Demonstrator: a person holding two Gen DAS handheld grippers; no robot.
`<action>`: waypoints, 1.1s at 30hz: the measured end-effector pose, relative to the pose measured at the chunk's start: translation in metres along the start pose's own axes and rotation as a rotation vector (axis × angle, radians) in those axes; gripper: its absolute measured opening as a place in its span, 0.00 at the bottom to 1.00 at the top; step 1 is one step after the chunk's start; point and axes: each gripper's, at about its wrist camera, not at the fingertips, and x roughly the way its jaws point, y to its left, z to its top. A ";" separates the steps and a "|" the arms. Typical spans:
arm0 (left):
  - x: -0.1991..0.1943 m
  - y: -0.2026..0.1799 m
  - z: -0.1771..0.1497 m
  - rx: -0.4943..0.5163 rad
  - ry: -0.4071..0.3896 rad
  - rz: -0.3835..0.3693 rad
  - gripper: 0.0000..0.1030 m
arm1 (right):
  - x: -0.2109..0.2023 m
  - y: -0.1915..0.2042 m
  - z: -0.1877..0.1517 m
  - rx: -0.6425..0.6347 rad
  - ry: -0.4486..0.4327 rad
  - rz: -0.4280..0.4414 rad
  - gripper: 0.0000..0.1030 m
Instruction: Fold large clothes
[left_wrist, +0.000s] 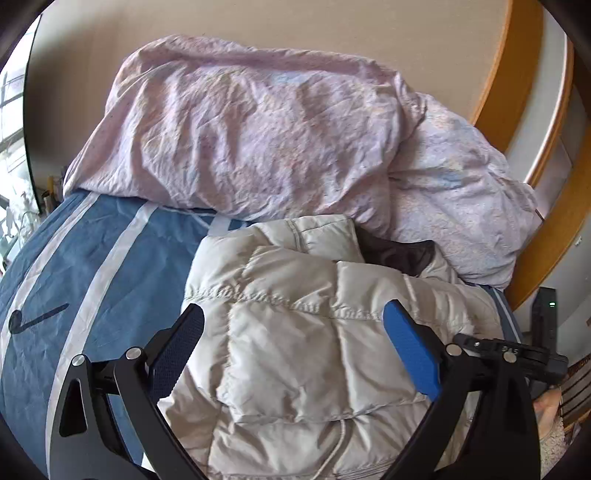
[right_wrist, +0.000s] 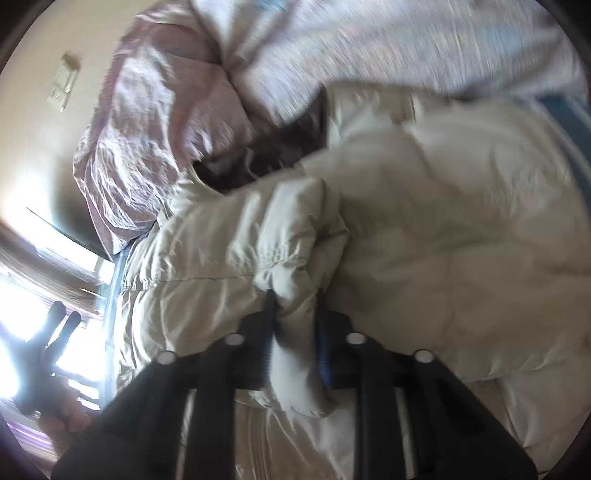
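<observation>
right tool (right_wrist: 295, 295) clamped on cream puffer jacket (left_wrist: 314, 343) fold; left tool (left_wrist: 293, 314) apart above jacket

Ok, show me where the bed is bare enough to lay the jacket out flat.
The one open patch is the blue striped bedsheet, left of the cream puffer jacket and in front of the pink duvet. It is crowded behind and right, where the duvet heaps against the jacket's collar. The right gripper pinches a jacket fold; the left gripper hovers open.
</observation>
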 end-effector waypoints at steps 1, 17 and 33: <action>0.001 0.003 0.000 -0.003 0.001 0.005 0.96 | -0.009 0.009 0.000 -0.036 -0.057 -0.025 0.13; 0.021 -0.009 0.002 0.138 -0.033 0.069 0.96 | -0.037 0.042 0.003 -0.226 -0.298 -0.289 0.45; 0.122 -0.024 -0.024 0.234 0.127 0.202 0.95 | 0.061 0.053 -0.008 -0.476 -0.152 -0.420 0.44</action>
